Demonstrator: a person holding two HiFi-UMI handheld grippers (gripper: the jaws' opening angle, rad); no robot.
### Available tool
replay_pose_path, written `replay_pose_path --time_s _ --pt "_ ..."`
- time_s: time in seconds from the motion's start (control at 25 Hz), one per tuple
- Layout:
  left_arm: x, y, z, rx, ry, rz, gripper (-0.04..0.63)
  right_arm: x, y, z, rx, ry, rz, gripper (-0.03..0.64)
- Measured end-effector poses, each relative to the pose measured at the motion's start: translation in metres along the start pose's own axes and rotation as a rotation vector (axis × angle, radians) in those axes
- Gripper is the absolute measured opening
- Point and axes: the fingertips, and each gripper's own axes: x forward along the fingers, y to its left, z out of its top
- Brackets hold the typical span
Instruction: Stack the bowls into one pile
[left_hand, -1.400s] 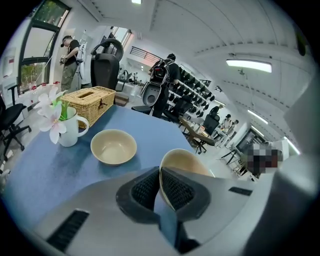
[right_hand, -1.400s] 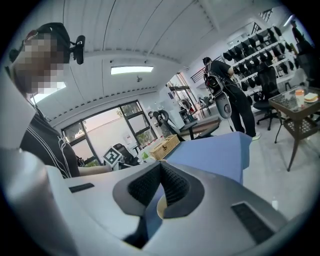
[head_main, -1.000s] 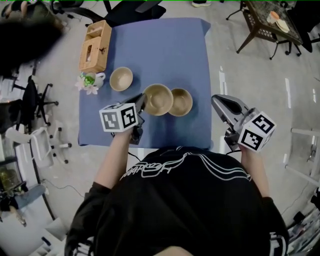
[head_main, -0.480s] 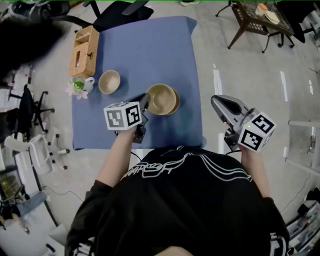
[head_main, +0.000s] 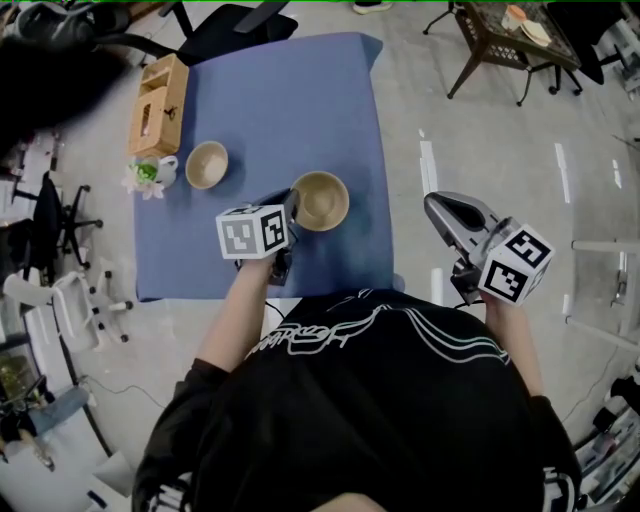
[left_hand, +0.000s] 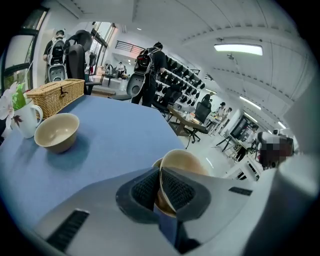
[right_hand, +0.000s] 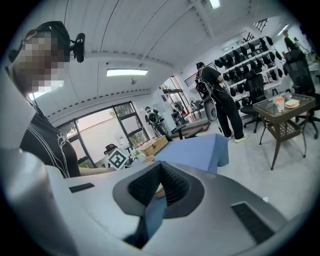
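**Left gripper pinches the rim of a nested bowl; a third bowl sits apart**

A blue-covered surface (head_main: 290, 100) carries everything. Along its far-left edge lie a wicker basket (head_main: 155, 105) with its lid closed and, just beside it, a white mug (head_main: 160, 172) holding flowers. Around the surface stand office chairs, and a dark side table (head_main: 515, 40) bearing cups stands well off to the right on the floor. Nothing lies between the bowls on the cloth.

The held bowl (left_hand: 182, 162) sits inside a lower bowl (left_hand: 156, 163), whose rim peeks out at its left in the left gripper view. From the head view the pair lies near the surface's near edge, right of centre. The lone bowl (head_main: 207, 165) rests near the mug, well apart from the pair, and is empty. All the bowls open upward; being round, they show no long axis.

The left gripper (left_hand: 160, 185) has its pads pressed onto the near rim of the held bowl, one pad inside and one outside. The right gripper (right_hand: 160, 175) hangs off the surface's right side, above the floor, jaws pressed together with nothing between them.
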Motion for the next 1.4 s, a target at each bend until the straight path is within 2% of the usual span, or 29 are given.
replay_pose_path --time_s 0.4,0.64,0.76,1.0,1.2,1.4 --pt "0.005 0.005 -0.011 0.051 -0.014 0.088 0.037 -0.005 -0.002 -0.007 -0.019 0.031 0.028 0.026" --pt "0.000 0.007 -0.013 0.058 -0.037 0.089 0.041 -0.001 0.002 -0.009 -0.031 0.044 0.050 0.026" --pt "-0.003 0.007 -0.011 0.032 -0.052 0.075 0.109 0.000 0.003 -0.010 -0.032 0.050 0.058 0.026" --pt "-0.013 0.014 -0.010 0.013 -0.063 0.054 0.188 0.015 0.012 -0.010 -0.037 0.050 0.080 0.026" --pt "-0.034 0.035 -0.003 -0.027 -0.079 0.040 0.190 0.037 0.030 -0.004 -0.036 0.049 0.092 0.026" --pt "-0.060 0.073 0.002 -0.025 -0.076 0.074 0.192 0.070 0.054 -0.004 -0.028 0.063 0.110 0.026"
